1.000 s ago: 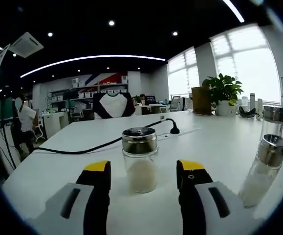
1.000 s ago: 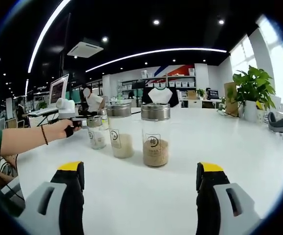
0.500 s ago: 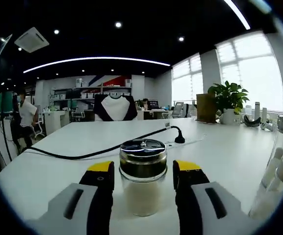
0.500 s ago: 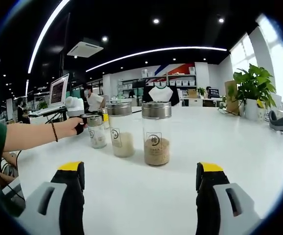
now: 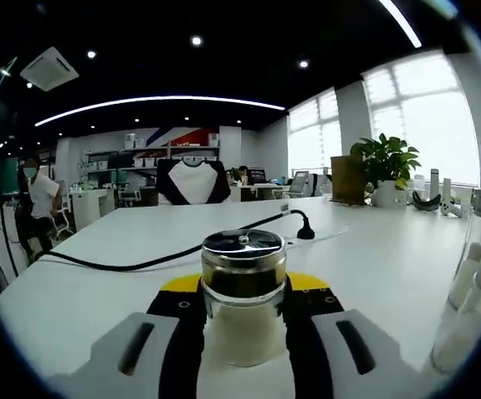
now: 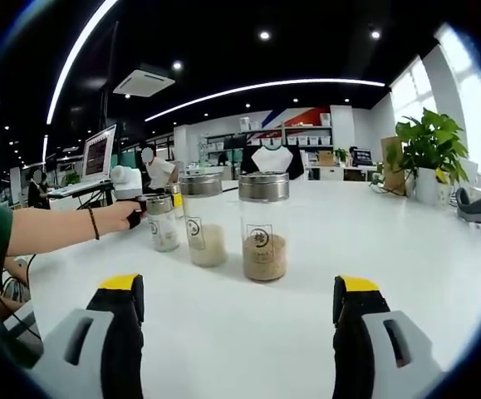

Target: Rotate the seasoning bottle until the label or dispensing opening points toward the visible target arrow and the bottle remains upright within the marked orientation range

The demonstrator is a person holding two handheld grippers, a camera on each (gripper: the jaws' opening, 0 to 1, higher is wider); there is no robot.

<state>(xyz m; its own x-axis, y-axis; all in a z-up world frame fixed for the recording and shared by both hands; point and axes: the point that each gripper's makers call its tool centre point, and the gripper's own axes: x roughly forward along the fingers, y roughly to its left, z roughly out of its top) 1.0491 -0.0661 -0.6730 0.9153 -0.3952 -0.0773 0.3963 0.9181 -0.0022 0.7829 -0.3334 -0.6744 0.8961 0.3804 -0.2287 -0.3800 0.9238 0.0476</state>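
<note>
Left tool (image 5: 242, 309) clamped on one small seasoning bottle (image 5: 243, 306), upright on the white surface (image 5: 99, 291), jaws tight against its glass sides under the metal lid. Right tool (image 6: 238, 320) spread wide, nothing between its jaws, low over the surface. Beyond, three bottles in a row: brown-filled bottle (image 6: 264, 226) nearest, pale-filled bottle (image 6: 204, 219) next, the small one farthest, gripped there. Bare forearm (image 6: 53, 229) stretched level toward it, bracelet on wrist.

Left hand-held gripper (image 5: 244, 312) jaws cover the seasoning bottle (image 5: 244, 287) sides; two tall bottles (image 5: 473, 291) get cut off at the edge, labels unreadable.
</note>
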